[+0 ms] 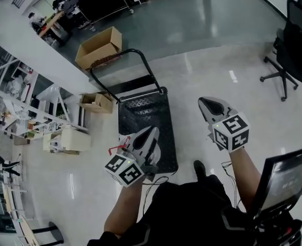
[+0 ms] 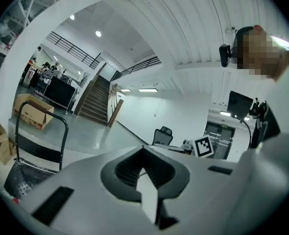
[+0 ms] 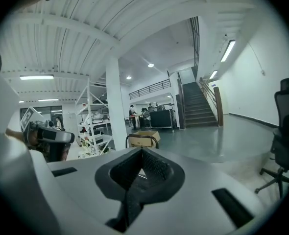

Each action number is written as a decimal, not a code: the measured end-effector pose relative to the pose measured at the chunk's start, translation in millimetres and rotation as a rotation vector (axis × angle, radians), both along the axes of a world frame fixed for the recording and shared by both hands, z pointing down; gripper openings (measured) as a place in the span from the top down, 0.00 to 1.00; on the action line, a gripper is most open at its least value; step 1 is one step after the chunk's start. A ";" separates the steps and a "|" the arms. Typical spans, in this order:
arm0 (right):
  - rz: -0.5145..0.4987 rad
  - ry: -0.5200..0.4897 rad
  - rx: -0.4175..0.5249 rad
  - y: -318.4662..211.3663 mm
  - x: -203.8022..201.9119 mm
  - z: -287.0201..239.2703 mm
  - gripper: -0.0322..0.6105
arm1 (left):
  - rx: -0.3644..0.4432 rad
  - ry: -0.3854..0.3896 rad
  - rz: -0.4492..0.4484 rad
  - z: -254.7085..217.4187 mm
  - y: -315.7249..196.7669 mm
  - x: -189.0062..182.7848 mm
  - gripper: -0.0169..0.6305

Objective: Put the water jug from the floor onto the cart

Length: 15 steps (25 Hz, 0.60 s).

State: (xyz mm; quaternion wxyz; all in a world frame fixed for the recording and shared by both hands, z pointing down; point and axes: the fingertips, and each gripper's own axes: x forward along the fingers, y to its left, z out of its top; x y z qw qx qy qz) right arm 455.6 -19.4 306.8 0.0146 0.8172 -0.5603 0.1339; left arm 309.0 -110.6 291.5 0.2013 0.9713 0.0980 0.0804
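The black platform cart stands on the pale floor just ahead of me, its curved push handle at the far end. My left gripper hangs over the cart's near left corner, jaws shut with nothing between them. To the right of the cart, my right gripper is held above bare floor, also shut and empty. The left gripper view shows the cart low at the left. In the right gripper view only its handle peeks over the jaws. No water jug shows in any view.
An open cardboard box lies beyond the cart, a smaller one at its left. White shelving lines the left side. A black office chair stands far right, and a monitor on a stand is by my right leg.
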 end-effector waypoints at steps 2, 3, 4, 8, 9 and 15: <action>0.017 -0.001 0.005 1.8 -20.9 -1.6 0.95 | 0.012 0.001 0.038 1.4 6.5 -20.6 0.98; 0.023 0.003 0.009 4.2 -34.6 -3.6 0.95 | 0.023 0.002 0.048 2.3 9.2 -32.6 0.98; 0.030 0.014 0.009 7.9 -48.6 -5.7 0.95 | 0.036 0.006 0.049 3.0 10.8 -44.3 0.98; 0.077 0.037 -0.020 28.7 -110.4 -1.2 0.95 | 0.019 0.033 0.074 14.0 18.7 -98.1 0.98; 0.095 0.027 -0.023 35.6 -129.5 2.7 0.95 | 0.015 0.035 0.100 19.1 23.0 -115.1 0.98; 0.174 0.006 -0.049 73.6 -228.5 3.3 0.95 | 0.114 -0.014 0.151 42.2 36.5 -207.2 0.98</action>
